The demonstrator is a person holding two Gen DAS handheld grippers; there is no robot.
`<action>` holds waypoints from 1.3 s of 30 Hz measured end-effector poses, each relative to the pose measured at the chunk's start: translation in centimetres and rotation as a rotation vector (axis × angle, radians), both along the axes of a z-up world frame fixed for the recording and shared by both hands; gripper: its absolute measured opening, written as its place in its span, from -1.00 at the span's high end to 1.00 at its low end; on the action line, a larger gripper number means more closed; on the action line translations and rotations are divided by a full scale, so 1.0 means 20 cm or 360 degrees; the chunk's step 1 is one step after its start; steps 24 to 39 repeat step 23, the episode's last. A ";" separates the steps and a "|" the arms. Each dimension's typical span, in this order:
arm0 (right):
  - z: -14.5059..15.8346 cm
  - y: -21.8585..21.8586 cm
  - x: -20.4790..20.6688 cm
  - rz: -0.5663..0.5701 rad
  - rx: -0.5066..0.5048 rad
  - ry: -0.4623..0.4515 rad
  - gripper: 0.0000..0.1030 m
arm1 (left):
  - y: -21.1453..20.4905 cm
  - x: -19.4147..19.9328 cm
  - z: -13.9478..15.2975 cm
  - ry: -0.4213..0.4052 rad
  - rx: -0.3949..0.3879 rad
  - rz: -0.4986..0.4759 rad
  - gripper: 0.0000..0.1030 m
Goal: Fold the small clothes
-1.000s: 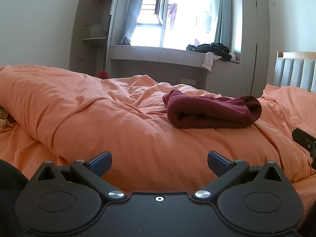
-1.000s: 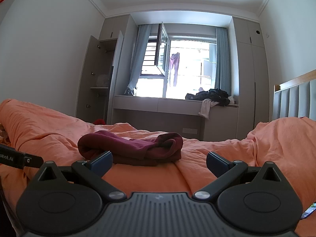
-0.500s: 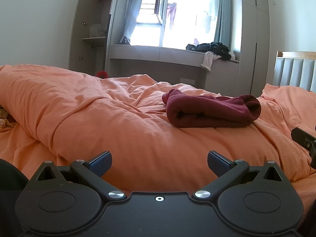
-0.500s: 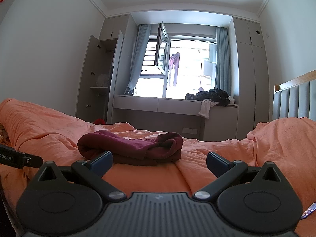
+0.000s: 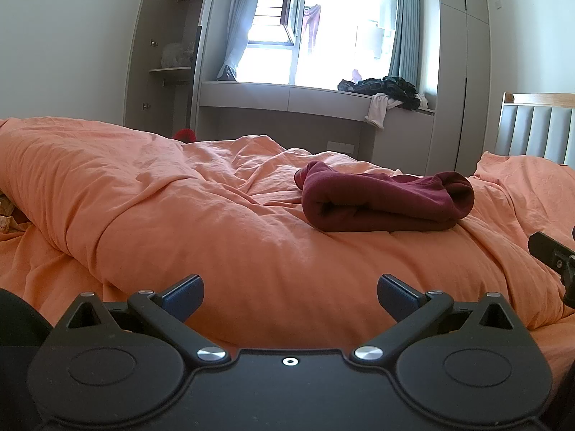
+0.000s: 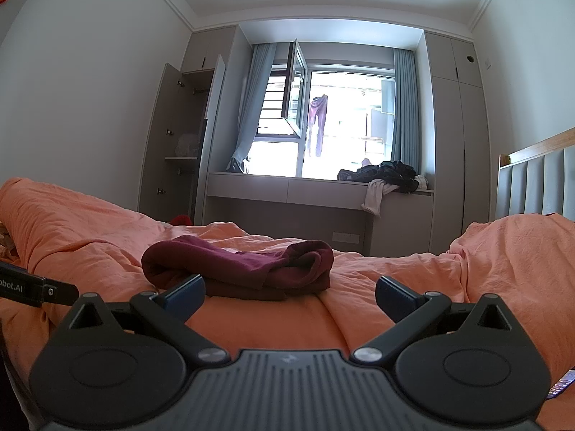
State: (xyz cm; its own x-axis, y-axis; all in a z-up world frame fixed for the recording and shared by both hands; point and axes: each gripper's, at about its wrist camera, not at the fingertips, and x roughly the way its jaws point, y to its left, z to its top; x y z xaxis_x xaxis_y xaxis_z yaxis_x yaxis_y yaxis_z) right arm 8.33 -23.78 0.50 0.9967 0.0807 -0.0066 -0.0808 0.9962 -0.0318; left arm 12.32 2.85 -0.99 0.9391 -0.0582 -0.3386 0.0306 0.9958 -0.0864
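A dark red garment (image 5: 386,199) lies folded into a thick bundle on the orange duvet (image 5: 179,208), ahead and to the right of my left gripper (image 5: 290,296). In the right wrist view the same garment (image 6: 239,265) lies just beyond and left of my right gripper (image 6: 289,296). Both grippers are open and empty, held low over the duvet, apart from the garment. Part of the right gripper (image 5: 553,258) shows at the right edge of the left view.
A grey headboard (image 6: 532,183) stands at the right. A window bench (image 6: 323,194) with a pile of dark clothes (image 6: 386,174) runs along the far wall. An open wardrobe (image 6: 179,143) stands at the far left.
The left wrist view has risen very slightly, so the garment sits a little lower in frame. The right wrist view is unchanged. Both grippers stay open.
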 end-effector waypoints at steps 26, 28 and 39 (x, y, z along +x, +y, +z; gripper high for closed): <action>-0.02 -0.03 0.00 -0.0007 -0.0023 0.0018 -1.00 | -0.01 0.03 0.01 0.0013 -0.0065 0.0000 -0.99; -0.02 -0.03 0.00 -0.0007 -0.0023 0.0018 -1.00 | -0.01 0.03 0.01 0.0013 -0.0065 0.0000 -0.99; -0.02 -0.03 0.00 -0.0007 -0.0023 0.0018 -1.00 | -0.01 0.03 0.01 0.0013 -0.0065 0.0000 -0.99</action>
